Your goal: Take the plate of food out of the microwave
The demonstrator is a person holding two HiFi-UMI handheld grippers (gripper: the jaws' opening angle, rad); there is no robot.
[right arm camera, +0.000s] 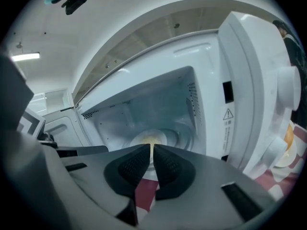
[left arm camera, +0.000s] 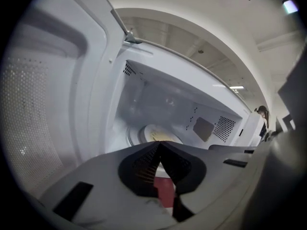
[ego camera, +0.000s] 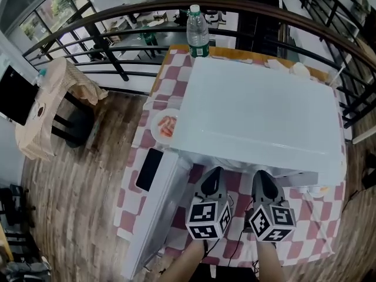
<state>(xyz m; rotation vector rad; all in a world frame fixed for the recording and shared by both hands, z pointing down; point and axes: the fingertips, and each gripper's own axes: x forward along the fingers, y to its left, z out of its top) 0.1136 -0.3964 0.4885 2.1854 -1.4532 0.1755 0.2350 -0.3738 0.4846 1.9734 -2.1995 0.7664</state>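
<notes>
As plate (right arm camera: 146, 138) sits inside microwave (right arm camera: 144, 107), left hand-held gripper (left arm camera: 159, 144) closed, right hand-held gripper (right arm camera: 152, 146) ajar

White plate (left arm camera: 152, 133) w/ yellowish food, flat inside open-door white microwave (ego camera: 258, 110)

a label (right arm camera: 228, 114) on the front frame of the microwave (right arm camera: 249, 66) shows a warning triangle with an exclamation mark; its small print is unreadable. black-and-white square markers cover the left cube (ego camera: 207, 219) and the right cube (ego camera: 271, 223).
</notes>
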